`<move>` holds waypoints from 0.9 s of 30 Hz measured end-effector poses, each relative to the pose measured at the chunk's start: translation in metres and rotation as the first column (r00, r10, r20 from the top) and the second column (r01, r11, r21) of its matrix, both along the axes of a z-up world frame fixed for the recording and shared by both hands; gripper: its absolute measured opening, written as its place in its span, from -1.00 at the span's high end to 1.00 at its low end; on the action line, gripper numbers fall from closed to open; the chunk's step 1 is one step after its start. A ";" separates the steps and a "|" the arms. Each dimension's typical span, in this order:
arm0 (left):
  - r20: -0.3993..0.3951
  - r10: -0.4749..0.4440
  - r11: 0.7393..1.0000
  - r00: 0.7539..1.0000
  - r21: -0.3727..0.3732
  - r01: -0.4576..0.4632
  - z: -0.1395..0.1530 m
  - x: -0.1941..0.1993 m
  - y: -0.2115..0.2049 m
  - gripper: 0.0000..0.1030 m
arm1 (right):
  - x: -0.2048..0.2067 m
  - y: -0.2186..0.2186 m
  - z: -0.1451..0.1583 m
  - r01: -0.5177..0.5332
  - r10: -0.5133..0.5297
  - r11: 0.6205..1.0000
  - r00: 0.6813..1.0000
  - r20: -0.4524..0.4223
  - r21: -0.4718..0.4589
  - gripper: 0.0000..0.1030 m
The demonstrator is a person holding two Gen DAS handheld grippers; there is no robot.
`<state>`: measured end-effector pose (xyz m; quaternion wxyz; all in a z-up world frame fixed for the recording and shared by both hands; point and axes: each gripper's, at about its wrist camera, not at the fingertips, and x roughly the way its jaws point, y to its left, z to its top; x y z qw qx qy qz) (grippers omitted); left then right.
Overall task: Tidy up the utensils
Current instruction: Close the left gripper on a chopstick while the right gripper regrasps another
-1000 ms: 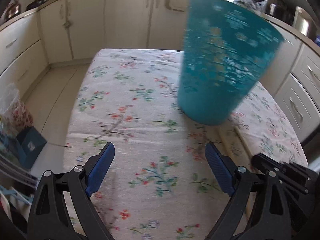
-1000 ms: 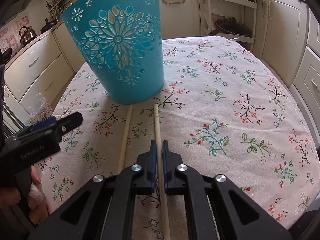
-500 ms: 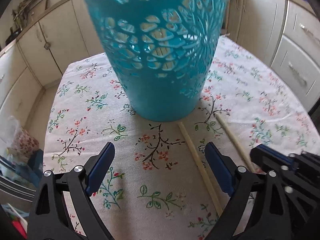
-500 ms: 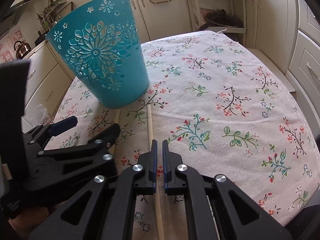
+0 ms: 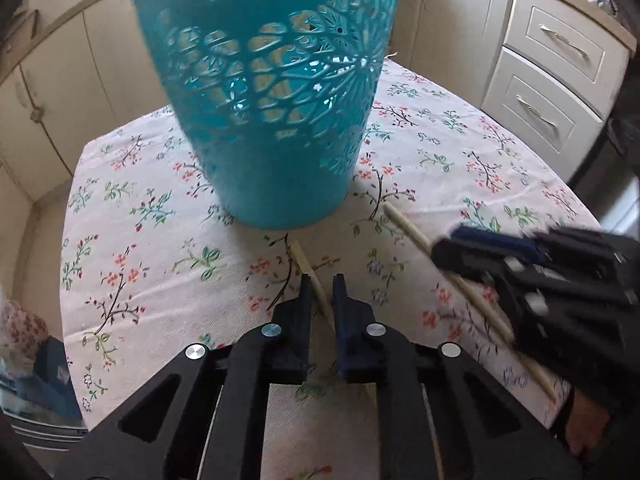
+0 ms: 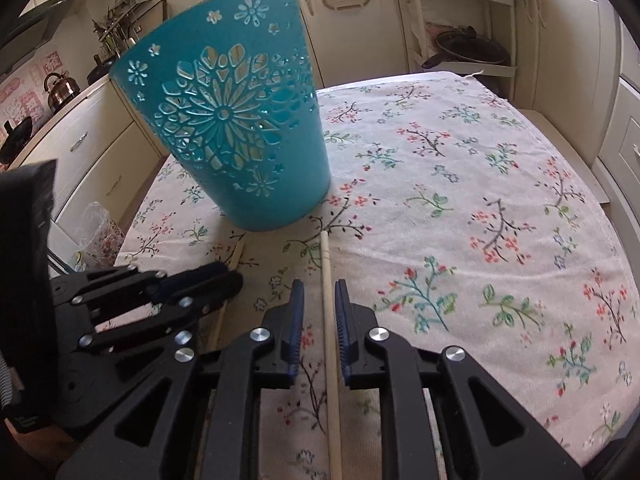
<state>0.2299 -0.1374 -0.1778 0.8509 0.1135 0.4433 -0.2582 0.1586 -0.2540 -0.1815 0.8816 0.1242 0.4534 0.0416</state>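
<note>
Two pale wooden chopsticks lie side by side on the floral tablecloth in front of a teal cut-out basket [image 5: 276,92] [image 6: 236,132]. My left gripper [image 5: 322,286] has narrowed its jaws around the left chopstick [image 5: 310,276], with a small gap still showing. My right gripper [image 6: 320,292] straddles the right chopstick [image 6: 326,264] with its jaws slightly apart, not pinching it. The right gripper shows blurred in the left wrist view [image 5: 540,272]; the left gripper shows in the right wrist view [image 6: 160,292], over the left chopstick [image 6: 236,256].
The tablecloth [image 6: 480,200] covers the table to its edges. Cream kitchen cabinets [image 5: 548,72] surround it. A shelf rack with a dark pan [image 6: 468,48] stands behind. A kettle [image 6: 60,88] sits on the counter at left.
My left gripper swung from beside the basket to over the left chopstick and its wide-open jaws closed to a narrow gap. My right gripper's jaws opened slightly around the right chopstick.
</note>
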 end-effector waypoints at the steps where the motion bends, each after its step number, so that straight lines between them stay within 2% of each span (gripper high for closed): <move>1: -0.007 -0.006 1.000 1.000 -0.007 0.006 0.000 -0.001 0.005 0.81 | 0.005 0.002 -0.001 -0.007 0.006 1.000 1.000 -0.007 -0.008 0.68; 4: -0.023 0.016 1.000 1.000 -0.016 -0.017 0.000 0.004 0.015 0.81 | 0.015 0.007 -0.009 -0.022 0.020 0.998 0.999 -0.027 -0.054 0.73; 6: -0.023 0.032 0.999 0.999 -0.026 -0.033 0.000 0.006 0.016 0.78 | 0.014 0.009 -0.009 -0.025 0.023 0.996 0.999 -0.022 -0.090 0.88; 9: -0.013 0.061 0.998 0.998 -0.029 -0.061 0.001 0.008 0.013 0.69 | 0.010 0.010 -0.009 -0.027 0.025 0.995 1.000 -0.019 -0.092 0.88; 12: -0.009 0.108 0.993 0.994 -0.056 -0.108 -0.002 0.005 0.010 0.44 | 0.008 0.008 -0.009 -0.021 0.020 0.996 1.000 -0.020 -0.081 0.88; 14: -0.003 0.134 0.989 0.991 -0.055 -0.134 -0.002 0.001 0.004 0.19 | 0.007 0.009 -0.009 -0.028 0.027 0.995 0.999 -0.017 -0.093 0.88; 15: 0.004 0.148 0.988 0.989 -0.050 -0.148 -0.002 -0.001 0.001 0.17 | 0.006 0.011 -0.009 -0.031 0.030 0.994 0.999 -0.015 -0.101 0.88; 16: 0.024 0.179 0.984 0.983 -0.012 -0.179 -0.002 -0.002 -0.001 0.08 | 0.007 0.011 -0.009 -0.034 0.033 0.993 0.999 -0.013 -0.111 0.88; 17: 0.023 0.203 0.979 0.979 -0.008 -0.203 -0.002 -0.002 0.001 -0.01 | 0.006 0.011 -0.009 -0.037 0.036 0.993 0.999 -0.011 -0.115 0.88; 21: -0.006 0.309 0.949 0.951 -0.069 -0.309 0.000 0.002 0.020 -0.03 | 0.005 0.013 -0.009 -0.035 0.034 0.992 0.999 -0.010 -0.120 0.88; 24: -0.020 0.326 0.940 0.945 -0.100 -0.326 0.000 0.003 0.028 -0.04 | 0.003 0.015 -0.009 -0.034 0.033 0.990 0.999 -0.008 -0.137 0.88; 27: -0.017 0.318 0.943 0.948 -0.095 -0.318 0.001 0.003 0.025 -0.01 | 0.002 0.015 -0.009 -0.035 0.034 0.988 0.999 -0.005 -0.151 0.88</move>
